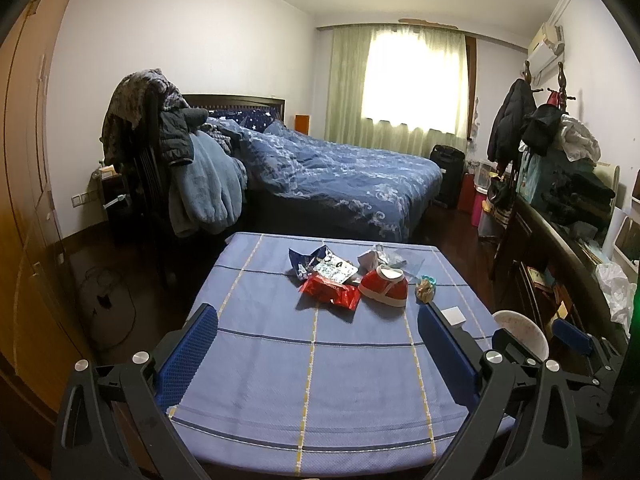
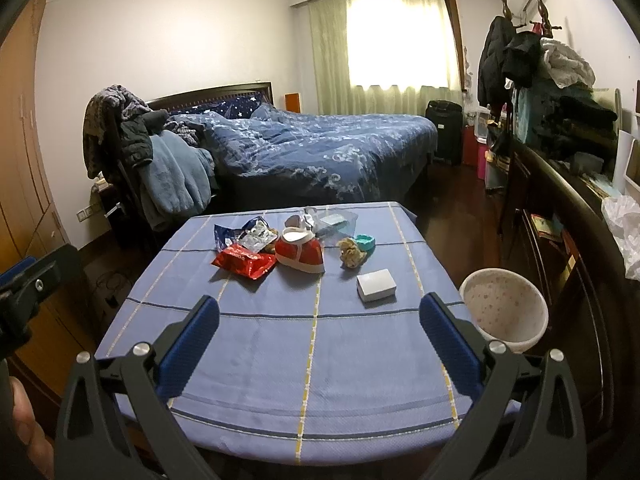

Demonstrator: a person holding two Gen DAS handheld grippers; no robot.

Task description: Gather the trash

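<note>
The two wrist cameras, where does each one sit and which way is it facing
Left wrist: on the left gripper, facing over the table toward the bed; own open fingers show, the right gripper at right.
Right wrist: on the right gripper, same direction; own open fingers show, the left gripper at left.
Shared: the red wrapper, the white bin.

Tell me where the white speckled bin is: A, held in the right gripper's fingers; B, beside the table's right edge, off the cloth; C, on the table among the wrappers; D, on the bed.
B: the white speckled bin stands off the right edge of the blue-clothed table, not on it.
</note>
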